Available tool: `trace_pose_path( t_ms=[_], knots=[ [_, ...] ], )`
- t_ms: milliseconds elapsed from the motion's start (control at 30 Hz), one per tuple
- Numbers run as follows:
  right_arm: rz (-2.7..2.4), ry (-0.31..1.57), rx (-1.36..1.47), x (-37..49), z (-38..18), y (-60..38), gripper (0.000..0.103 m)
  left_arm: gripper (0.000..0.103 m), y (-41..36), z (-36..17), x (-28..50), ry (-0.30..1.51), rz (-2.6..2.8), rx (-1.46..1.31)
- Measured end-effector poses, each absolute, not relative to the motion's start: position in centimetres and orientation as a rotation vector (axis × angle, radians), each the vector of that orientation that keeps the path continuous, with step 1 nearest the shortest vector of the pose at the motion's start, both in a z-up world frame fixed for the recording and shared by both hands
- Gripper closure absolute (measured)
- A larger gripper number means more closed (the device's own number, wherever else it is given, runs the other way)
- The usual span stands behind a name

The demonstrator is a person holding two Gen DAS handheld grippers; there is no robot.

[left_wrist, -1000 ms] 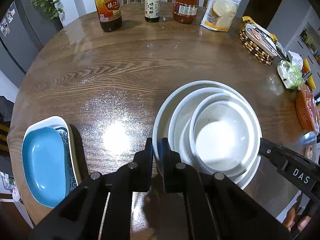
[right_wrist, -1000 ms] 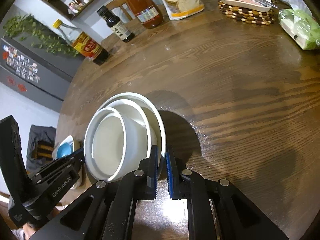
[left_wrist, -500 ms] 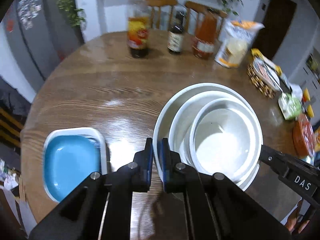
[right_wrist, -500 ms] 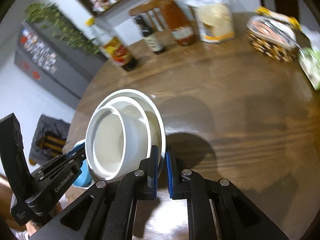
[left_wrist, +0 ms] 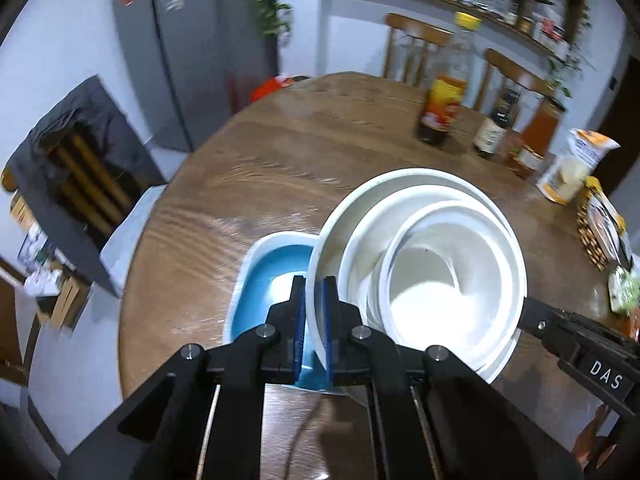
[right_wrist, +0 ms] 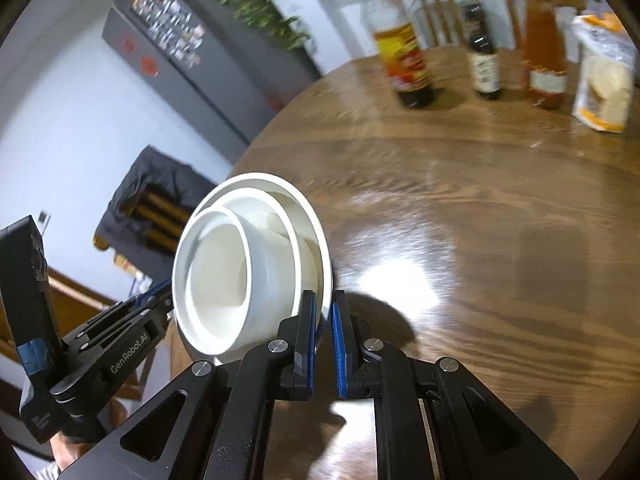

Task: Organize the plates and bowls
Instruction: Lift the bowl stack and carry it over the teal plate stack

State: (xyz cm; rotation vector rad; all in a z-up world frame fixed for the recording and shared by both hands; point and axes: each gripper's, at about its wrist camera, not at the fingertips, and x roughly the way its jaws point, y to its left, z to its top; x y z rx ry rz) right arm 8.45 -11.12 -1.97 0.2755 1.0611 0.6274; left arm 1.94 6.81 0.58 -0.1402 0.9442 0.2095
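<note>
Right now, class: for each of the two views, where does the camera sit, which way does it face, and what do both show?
Left wrist: sits on the left tool, looking down over the table; it grips the white bowl stack above the blue dish.
Right wrist: sits on the right tool, facing across the table toward the bottles; it grips the stack's opposite rim.
Shared: the stack, the bottles, each other's tool.
</note>
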Motion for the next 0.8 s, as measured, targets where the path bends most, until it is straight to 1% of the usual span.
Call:
trace_pose_path(
  t_ms=[167, 400, 667, 800],
  knots=[
    [0.658, 1.135, 0.294, 9.6, -4.2, -8.0, 0.09, 0.1, 9.6, -0.8, 2.9, 0.991, 0.254, -0.151],
    [0.609, 1.222, 0.311, 10.7, -7.2, -6.6, 0.09, 0.099, 10.9, -4.0, 4.7, 1.092, 0.233, -0.147],
    [0.487, 1.162, 0.302, 12.0, -6.1, -8.6, 0.09, 0.099, 9.5, -4.4, 8.0, 1.104, 0.124, -0.096],
    [0.414, 1.145, 0.32, 12.9, -5.8, -10.9, 0.09, 0.098, 7.5, -4.4, 9.7, 1.095, 0.063, -0.07]
  ],
)
